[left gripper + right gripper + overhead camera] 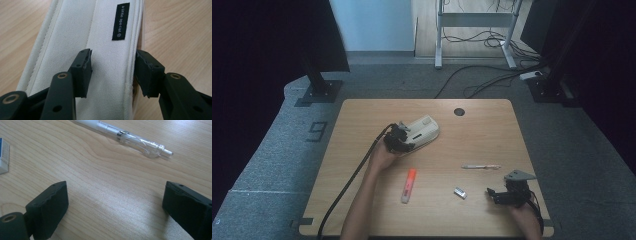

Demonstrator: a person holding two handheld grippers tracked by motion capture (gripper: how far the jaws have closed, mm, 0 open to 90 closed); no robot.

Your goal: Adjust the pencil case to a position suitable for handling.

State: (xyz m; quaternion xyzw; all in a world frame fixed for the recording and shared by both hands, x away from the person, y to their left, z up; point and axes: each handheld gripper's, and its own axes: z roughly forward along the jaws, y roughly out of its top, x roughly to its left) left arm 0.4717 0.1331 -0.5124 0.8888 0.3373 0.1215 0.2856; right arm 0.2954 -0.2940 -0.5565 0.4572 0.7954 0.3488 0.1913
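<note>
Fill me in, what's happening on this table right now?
A person works at a wooden table with a hand-held gripper in each hand. The left hand-held gripper is at a white fabric pencil case, its jaws set either side of the case's edge strip with the black label; whether the pads press yet is unclear. The right hand-held gripper rests open over bare wood, near a clear pen and an eraser. An orange highlighter lies untouched.

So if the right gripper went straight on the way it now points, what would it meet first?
Probably the clear pen. The right gripper stands open over bare table, and the pen lies crosswise ahead of its jaws. The white eraser sits off to one side, likely missed.
</note>
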